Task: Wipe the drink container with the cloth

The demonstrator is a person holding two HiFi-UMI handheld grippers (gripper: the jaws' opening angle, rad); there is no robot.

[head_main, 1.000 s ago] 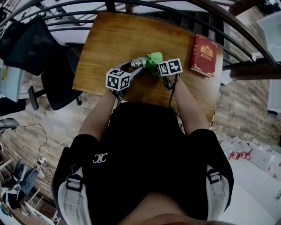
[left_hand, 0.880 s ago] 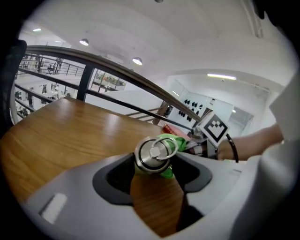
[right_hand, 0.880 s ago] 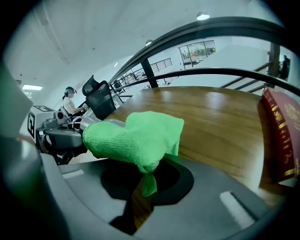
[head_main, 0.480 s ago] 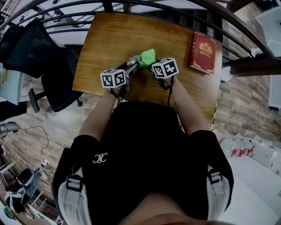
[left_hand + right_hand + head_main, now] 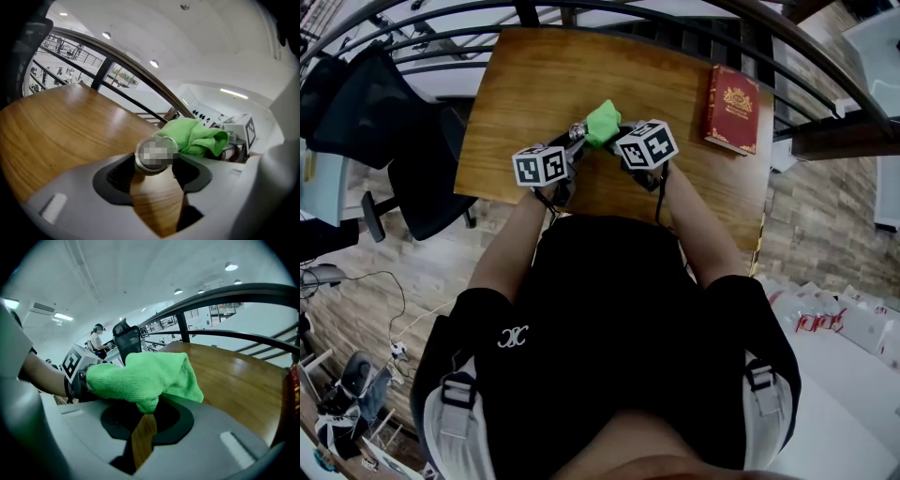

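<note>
A metal drink container (image 5: pixel 156 154) lies across the jaws of my left gripper (image 5: pixel 157 164), which is shut on it; only its round end shows. In the head view its tip (image 5: pixel 577 131) pokes out just left of the green cloth (image 5: pixel 602 122). The cloth (image 5: pixel 197 136) is draped over the container's far part. My right gripper (image 5: pixel 145 413) is shut on a bunch of that cloth (image 5: pixel 140 376) and presses it onto the container from the right. Both grippers (image 5: pixel 577 142) (image 5: pixel 617 139) meet above the wooden table (image 5: pixel 525 84), close to its near edge.
A red book (image 5: pixel 733 114) lies at the table's right end, and its edge (image 5: pixel 293 394) shows in the right gripper view. A black office chair (image 5: pixel 384 122) stands left of the table. A curved dark railing (image 5: pixel 694 28) runs behind the far edge.
The cloth and my right gripper have slid left along the container, and the right marker cube has turned. My left gripper has shifted slightly left and still holds the container.
</note>
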